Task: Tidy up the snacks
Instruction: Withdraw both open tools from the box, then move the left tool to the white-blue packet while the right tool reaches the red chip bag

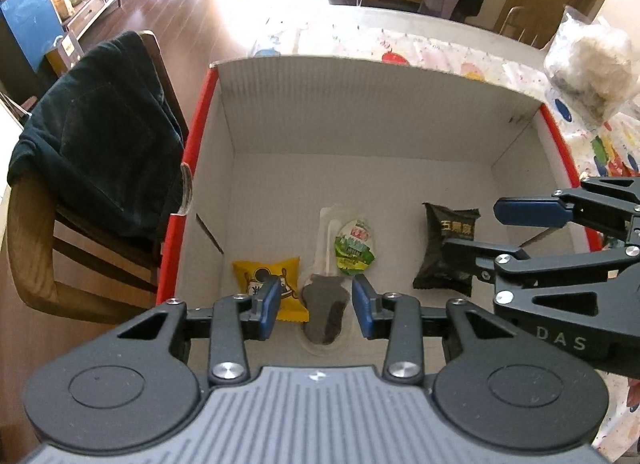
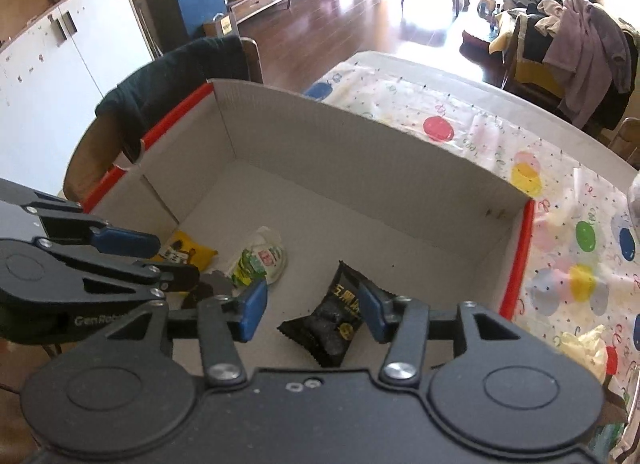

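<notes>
The left gripper is hanging over the near edge of the box with its blue pads standing apart and pressing on nothing; between and below them a clear blister pack holding a dark, spoon-shaped sweet is lying flat on the floor of the box. The right gripper is hovering to the right with its fingers likewise apart, and a black crinkled snack packet with gold lettering is lying loose beneath the gap, untouched by either pad as far as I can tell. Just left of the blister pack a small yellow wrapped snack with a cartoon print is resting, and a green-and-white foil-lidded cup is lying just beyond it. All four are sitting near the front of the white corrugated cardboard box with red outer walls, whose far half is lying bare. The box is standing on a table with a spotted plastic cloth; a wooden chair draped with dark clothing is standing to its left. To my eye both snacks are down, so the thing to do well now is lifting each gripper straight up, fingers kept wide, so no pad is snagging a wrapper edge or dragging a packet against its neighbour.
</notes>
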`<state>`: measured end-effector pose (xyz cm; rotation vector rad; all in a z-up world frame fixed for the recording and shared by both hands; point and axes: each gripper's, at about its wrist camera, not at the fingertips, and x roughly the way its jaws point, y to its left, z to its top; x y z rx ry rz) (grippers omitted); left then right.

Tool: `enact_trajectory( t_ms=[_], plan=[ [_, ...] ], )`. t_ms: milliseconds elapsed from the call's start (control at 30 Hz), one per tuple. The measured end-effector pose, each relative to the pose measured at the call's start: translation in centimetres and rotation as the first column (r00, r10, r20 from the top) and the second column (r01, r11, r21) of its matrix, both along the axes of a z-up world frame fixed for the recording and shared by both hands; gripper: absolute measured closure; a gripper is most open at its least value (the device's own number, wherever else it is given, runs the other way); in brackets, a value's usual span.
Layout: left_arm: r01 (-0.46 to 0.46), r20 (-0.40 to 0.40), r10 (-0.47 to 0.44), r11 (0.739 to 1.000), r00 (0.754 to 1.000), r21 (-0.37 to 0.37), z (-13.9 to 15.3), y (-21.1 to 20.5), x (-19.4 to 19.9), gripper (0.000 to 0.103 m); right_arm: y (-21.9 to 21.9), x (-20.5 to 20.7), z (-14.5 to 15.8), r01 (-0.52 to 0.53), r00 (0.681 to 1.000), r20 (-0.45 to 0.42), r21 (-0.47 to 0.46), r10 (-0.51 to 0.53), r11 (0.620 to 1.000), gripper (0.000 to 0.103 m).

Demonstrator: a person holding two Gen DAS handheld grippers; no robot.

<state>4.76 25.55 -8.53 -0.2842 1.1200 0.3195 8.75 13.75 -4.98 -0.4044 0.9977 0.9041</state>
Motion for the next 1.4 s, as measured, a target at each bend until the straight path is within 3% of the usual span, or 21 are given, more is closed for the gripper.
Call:
enact_trajectory(
  t_ms=[467, 533, 933, 1167, 1233, 1400],
  plan=[
    [0.022, 0.146, -0.029, 0.999, 0.989, 0.048, 4.1, -2.4, -2.1, 0.044, -4.8, -1.2, 4.3, 0.071, 0.997, 0.016, 0.119, -0.073, 0.99, 0.037],
    [0.03, 0.172, -0.038, 0.998, 0.984, 0.049, 4.6, -3.1, -2.3, 0.042, -5.7, -1.5, 4.9, 0.072, 0.997, 0.026, 0.138, -0.076, 0.988, 0.031],
    [0.081, 0.305, -0.102, 0.993, 0.947, 0.081, 8.0, -7.9, -4.1, 0.028, -12.3, -3.1, 8.0, 0.091, 0.992, 0.063, 0.246, -0.109, 0.965, 0.018],
    [0.102, 0.345, -0.13, 0.99, 0.93, 0.099, 8.9, -11.7, -4.1, 0.023, -17.0, -3.7, 8.4, 0.132, 0.984, 0.075, 0.282, -0.159, 0.95, 0.016],
    [0.11, 0.355, -0.14, 0.989, 0.924, 0.103, 8.9, -12.8, -4.0, 0.021, -18.6, -3.6, 8.4, 0.148, 0.981, 0.077, 0.289, -0.177, 0.946, 0.007],
    [0.123, 0.38, -0.155, 0.987, 0.912, 0.107, 8.8, -16.0, -3.5, 0.018, -23.2, -3.5, 8.1, 0.181, 0.972, 0.092, 0.305, -0.218, 0.935, 0.002]
  ],
)
